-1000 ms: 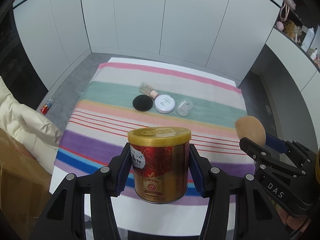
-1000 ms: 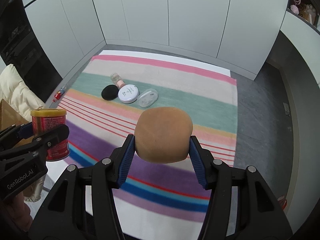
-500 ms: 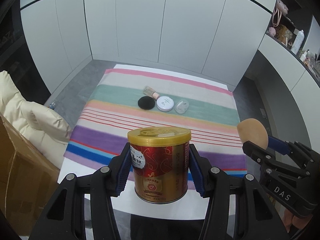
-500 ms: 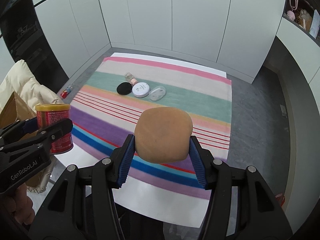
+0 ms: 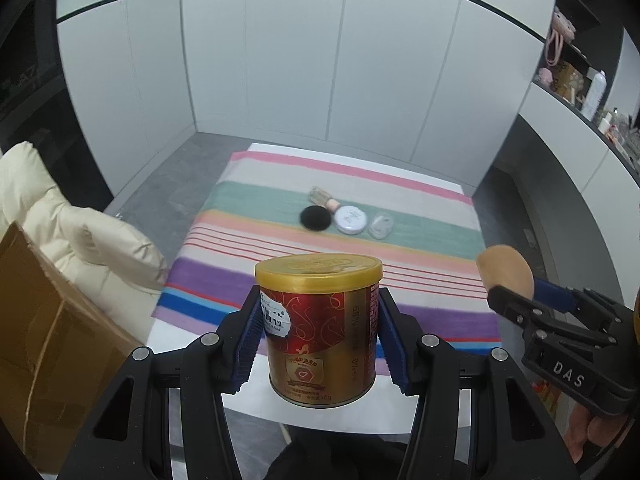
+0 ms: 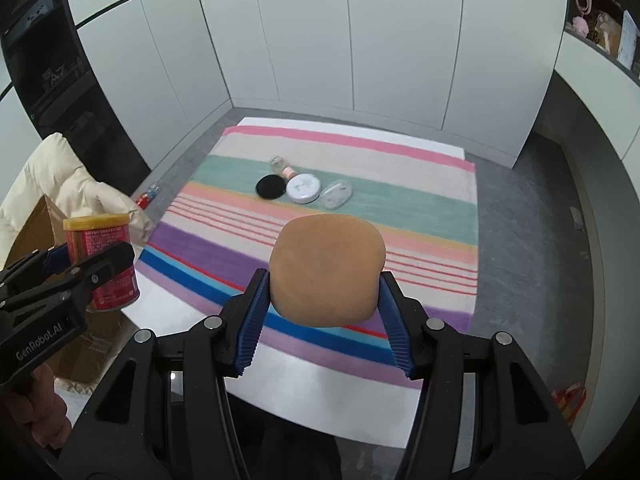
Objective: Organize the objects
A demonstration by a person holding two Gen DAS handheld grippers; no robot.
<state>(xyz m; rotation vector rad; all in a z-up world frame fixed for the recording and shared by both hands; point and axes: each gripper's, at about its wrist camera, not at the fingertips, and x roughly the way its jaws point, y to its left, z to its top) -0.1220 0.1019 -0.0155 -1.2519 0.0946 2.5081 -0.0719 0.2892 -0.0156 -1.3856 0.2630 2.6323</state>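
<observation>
Left gripper (image 5: 318, 334) clamps upright tin (image 5: 320, 330), frame centre; right gripper (image 6: 325, 310) clamps tan sponge (image 6: 326, 270). Both above striped cloth (image 6: 420, 200).

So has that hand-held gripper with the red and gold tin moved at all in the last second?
Yes. The left hand-held gripper has pulled back and up: the striped cloth looks smaller and farther away behind the tin.
</observation>
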